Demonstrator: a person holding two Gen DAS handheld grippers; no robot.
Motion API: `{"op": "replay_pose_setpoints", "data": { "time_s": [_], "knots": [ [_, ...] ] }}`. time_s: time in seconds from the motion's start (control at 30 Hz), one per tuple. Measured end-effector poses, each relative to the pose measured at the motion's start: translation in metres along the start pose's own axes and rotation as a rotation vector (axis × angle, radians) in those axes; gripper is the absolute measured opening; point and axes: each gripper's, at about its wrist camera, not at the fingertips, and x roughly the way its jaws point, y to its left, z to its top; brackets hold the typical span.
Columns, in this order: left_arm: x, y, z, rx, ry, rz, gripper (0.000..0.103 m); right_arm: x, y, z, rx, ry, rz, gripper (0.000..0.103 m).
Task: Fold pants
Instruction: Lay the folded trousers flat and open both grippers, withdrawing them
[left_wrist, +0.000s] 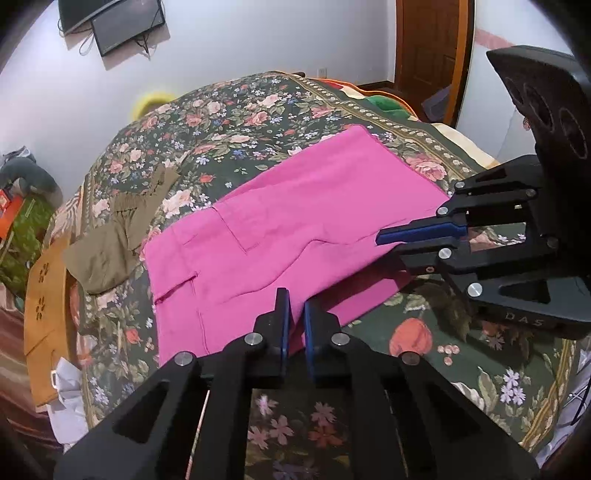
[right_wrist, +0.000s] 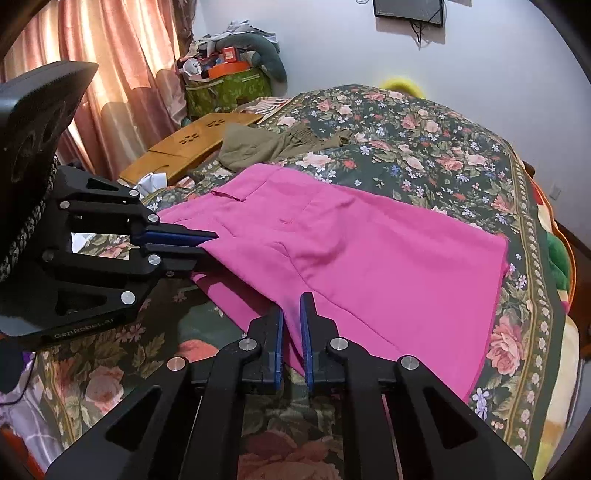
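Pink pants (left_wrist: 295, 221) lie folded on the floral bedspread (left_wrist: 240, 122); they also show in the right wrist view (right_wrist: 369, 266). My left gripper (left_wrist: 295, 306) is shut on the near edge of the pink pants and holds the top layer a little above the layer below. My right gripper (right_wrist: 291, 306) is shut on the same near edge, further toward the leg end. Each gripper shows in the other's view, the right gripper (left_wrist: 384, 240) at the right and the left gripper (right_wrist: 210, 240) at the left.
Olive-brown clothing (left_wrist: 122, 229) lies bunched on the bed beyond the pants' waist end. A wooden lap tray (left_wrist: 44, 295) sits at the bed's edge. A cluttered green box (right_wrist: 229, 88) stands by the curtains. A wooden door (left_wrist: 432, 55) is behind the bed.
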Motion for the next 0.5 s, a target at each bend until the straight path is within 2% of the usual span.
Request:
{"op": "replay_pose_setpoints", "data": {
  "time_s": [0.17,0.27,0.33,0.4,0.5],
  "knots": [
    [0.005,0.003,-0.005,-0.038,0.051,-0.038,0.008,0.003,0.0,-0.007,0.006,0.039,0.003,0.01],
    [0.0,0.007,-0.007,-0.073,0.054,-0.063,0.009,-0.002,-0.002,-0.009,0.029,0.046,0.005,0.018],
    [-0.006,0.011,-0.009,-0.098,0.052,-0.089,0.013,-0.007,-0.004,-0.011,0.057,0.054,0.037,0.028],
    [-0.013,0.014,-0.01,-0.121,0.044,-0.105,0.014,-0.017,-0.005,-0.011,0.087,0.027,0.068,0.031],
    [-0.024,0.022,-0.01,-0.155,0.019,-0.106,0.015,-0.026,-0.001,-0.008,0.094,-0.015,0.057,0.034]
  ]
}}
